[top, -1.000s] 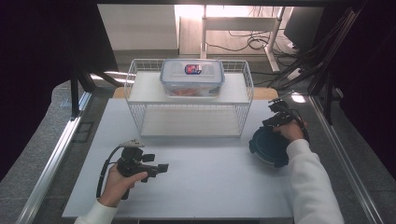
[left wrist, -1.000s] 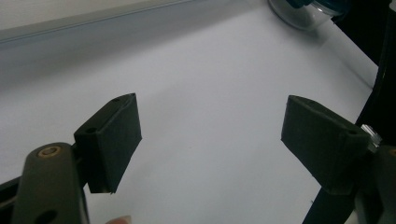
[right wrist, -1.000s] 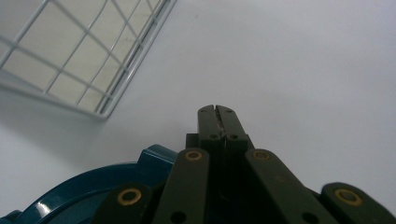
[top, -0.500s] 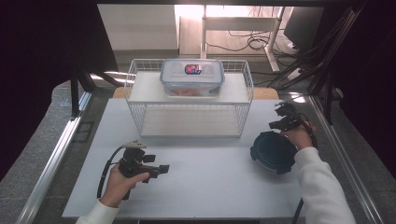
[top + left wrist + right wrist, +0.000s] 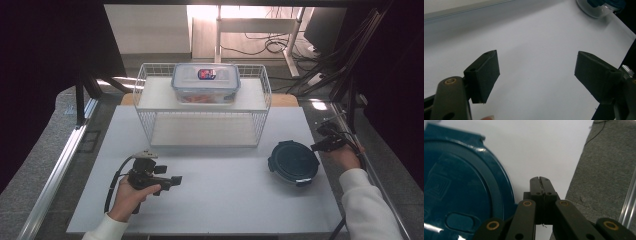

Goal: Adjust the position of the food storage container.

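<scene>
- Just left of the right tongs [image 5: 327,145], on the white desk [image 5: 225,200], sits the round dark-teal container [image 5: 293,162] with its lid on; the right gripper view puts its rim [image 5: 499,185] close beside the tong tips, apart from them as far as I can tell.
- Right tongs: the two black jaws are pressed together with nothing between them, tips over the desk's right edge, grey floor beyond.
- Left tongs [image 5: 172,180]: jaws spread wide and empty over bare desk, pointing across it toward the container, which shows far off ahead of them in the left gripper view [image 5: 599,7].
- Judged step: taking hold of the round container, probably to carry it toward the wire rack [image 5: 202,107] that stands well ahead of both tongs, with a clear rectangular box [image 5: 205,82] on its upper shelf.
- To do it well, part the right jaws before closing in; shut as they are, they could only nudge the container.
- A rim tab looks the surest bite; the smooth curved lid would likely slip out of a shallow pinch.
- Bring the left tongs nearer to steady the far side, since the container may slide on the smooth desk.
- Lift level, and aim for the lower shelf, which looks free.
</scene>
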`<state>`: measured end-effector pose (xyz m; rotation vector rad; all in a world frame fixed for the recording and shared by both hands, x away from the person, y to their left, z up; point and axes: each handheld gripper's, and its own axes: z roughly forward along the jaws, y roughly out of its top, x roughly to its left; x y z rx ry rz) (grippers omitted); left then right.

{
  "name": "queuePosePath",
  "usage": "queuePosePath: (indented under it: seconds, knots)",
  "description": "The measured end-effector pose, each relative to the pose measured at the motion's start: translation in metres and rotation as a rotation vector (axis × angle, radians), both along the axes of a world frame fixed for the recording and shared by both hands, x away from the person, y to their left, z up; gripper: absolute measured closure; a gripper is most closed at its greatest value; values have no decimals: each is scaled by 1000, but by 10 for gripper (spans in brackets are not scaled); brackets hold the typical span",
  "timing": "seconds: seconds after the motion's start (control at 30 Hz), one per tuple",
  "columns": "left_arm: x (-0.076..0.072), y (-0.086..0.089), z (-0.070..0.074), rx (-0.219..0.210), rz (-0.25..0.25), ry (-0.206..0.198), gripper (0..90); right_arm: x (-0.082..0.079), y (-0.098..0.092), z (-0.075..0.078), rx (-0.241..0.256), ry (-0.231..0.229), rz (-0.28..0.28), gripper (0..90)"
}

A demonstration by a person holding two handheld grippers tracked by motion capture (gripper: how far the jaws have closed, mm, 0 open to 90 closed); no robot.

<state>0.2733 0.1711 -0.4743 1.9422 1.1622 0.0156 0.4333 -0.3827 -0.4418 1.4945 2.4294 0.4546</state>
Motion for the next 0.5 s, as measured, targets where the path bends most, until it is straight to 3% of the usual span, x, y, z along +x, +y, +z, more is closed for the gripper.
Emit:
queuePosePath:
  seconds: [0.13,0.33,0.4,0.5]
  knots:
    - [0,0,0,9,3,-1,190,-1,2,-2,-6,-3,11,891]
    - [2,-1,-4,27,5,5,189,-3,11,-7,-65,18,38,892]
    - [2,0,-5,30,6,8,189,-4,13,-10,-23,29,42,893]
    - [2,0,-5,25,9,8,189,-10,20,-14,-21,37,54,893]
